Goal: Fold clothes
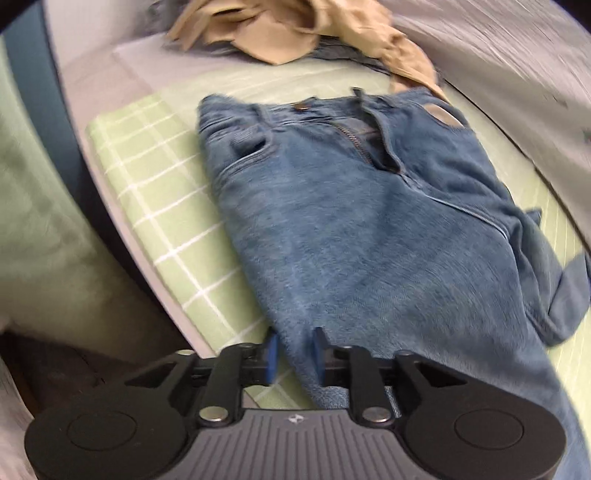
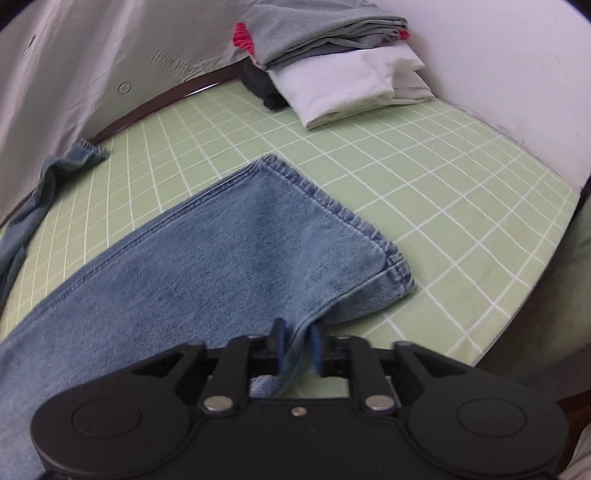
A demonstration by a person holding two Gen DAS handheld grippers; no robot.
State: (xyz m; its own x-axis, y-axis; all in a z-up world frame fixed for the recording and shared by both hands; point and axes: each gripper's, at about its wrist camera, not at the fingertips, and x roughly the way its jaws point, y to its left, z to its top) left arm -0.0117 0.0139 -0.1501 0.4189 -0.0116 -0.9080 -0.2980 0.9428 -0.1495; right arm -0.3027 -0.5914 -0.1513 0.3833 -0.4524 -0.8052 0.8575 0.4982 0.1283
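Observation:
Blue jeans lie flat on a green checked sheet, waistband and open zipper at the far end. My left gripper is shut on the near edge of the jeans. In the right wrist view the jeans' leg stretches to its hem, and my right gripper is shut on the leg's near edge. The other leg trails off to the left.
Crumpled tan clothes lie beyond the waistband. A stack of folded clothes, grey on white, stands at the far corner by the white wall. A grey sheet hangs at the left. The sheet's edge runs at right.

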